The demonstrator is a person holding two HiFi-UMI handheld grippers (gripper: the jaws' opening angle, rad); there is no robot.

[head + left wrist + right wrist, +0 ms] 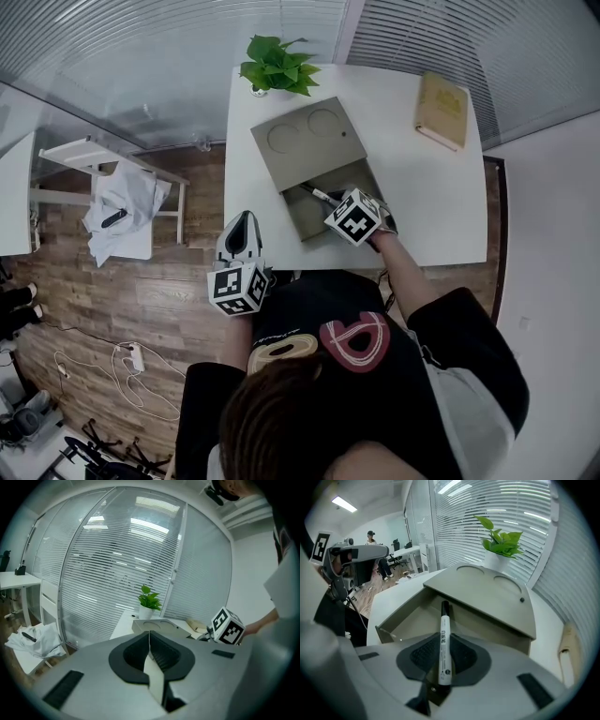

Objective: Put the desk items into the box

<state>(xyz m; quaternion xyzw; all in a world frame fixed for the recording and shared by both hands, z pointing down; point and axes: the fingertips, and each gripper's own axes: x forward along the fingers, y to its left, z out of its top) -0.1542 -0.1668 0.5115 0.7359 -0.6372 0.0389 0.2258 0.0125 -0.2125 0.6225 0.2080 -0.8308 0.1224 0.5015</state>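
Observation:
A white marker [444, 644] with a black cap is clamped between the jaws of my right gripper [443, 654], cap end pointing forward. In the head view the right gripper [336, 202] hangs over the open part of the grey-tan box [300, 223], with the marker [319, 195] poking over its inside. The box lid [487, 592], with two round recesses, lies pushed towards the back, and the box cavity [412, 620] is just under the marker. My left gripper [243, 230] is off the desk's front left corner, shut with nothing between its pads [157, 660].
A potted plant [278, 66] stands at the back of the white desk [422, 206], behind the box. A tan book [442, 108] lies at the back right. A white side table with crumpled cloth [122, 202] stands on the wood floor to the left, and cables [131, 361] lie nearer me.

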